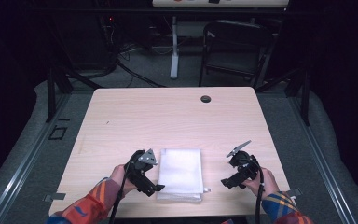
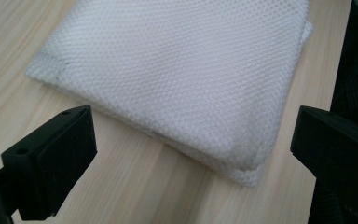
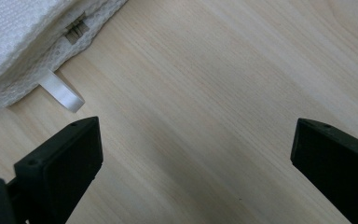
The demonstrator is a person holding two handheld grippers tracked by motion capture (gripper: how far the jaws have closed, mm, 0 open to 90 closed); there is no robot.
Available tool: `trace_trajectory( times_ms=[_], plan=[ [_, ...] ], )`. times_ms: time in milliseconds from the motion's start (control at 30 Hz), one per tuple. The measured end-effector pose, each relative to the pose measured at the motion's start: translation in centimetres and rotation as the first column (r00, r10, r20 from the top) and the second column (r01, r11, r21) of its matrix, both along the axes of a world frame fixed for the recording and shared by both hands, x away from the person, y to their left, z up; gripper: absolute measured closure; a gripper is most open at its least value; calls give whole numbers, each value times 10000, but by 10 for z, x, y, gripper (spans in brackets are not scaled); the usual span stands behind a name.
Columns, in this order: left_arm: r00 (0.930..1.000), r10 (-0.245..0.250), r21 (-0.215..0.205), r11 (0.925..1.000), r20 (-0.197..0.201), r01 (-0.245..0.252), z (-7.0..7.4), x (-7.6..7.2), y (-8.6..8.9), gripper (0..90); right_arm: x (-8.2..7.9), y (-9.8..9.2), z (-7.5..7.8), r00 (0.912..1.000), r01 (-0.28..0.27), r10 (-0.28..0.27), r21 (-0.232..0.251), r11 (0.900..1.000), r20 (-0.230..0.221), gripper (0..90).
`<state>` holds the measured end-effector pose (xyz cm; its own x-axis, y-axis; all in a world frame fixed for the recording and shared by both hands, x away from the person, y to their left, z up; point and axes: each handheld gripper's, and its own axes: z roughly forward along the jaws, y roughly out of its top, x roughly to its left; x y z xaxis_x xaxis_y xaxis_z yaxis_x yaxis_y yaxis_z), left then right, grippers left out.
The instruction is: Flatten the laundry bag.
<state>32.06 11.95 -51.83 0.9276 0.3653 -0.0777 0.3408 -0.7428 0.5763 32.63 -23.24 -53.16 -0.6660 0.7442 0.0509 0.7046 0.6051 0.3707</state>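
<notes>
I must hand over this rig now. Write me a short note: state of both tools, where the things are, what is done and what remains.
Left tool: open, beside the left edge of the folded white mesh bag, not touching.
Right tool: open, empty, over bare table to the right of the bag.
The bag lies flat near the front edge, its zipper pull tab at the near right corner.
Done: nothing gripped.
Left: probably to grasp the bag.

Lab / recording rig, not a home. Bare light-wood table [image 1: 168, 116] with a cable grommet [image 1: 206, 99] sits on grey carpet inside a dark metal frame [image 1: 51, 93]. Behind it: loose cables on the floor [image 1: 130, 70], a black folding chair [image 1: 235, 46] and a white desk leg [image 1: 174, 46].
</notes>
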Motion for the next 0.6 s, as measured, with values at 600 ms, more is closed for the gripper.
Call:
trace_trajectory(
  times_ms=[600],
  plan=[
    [9984, -533, 247, 9983, 161, 529, -10, 4, -24, 47, 1, -2, 0, 9998, 171, -171, 57, 9998, 64, 36]
  ],
)
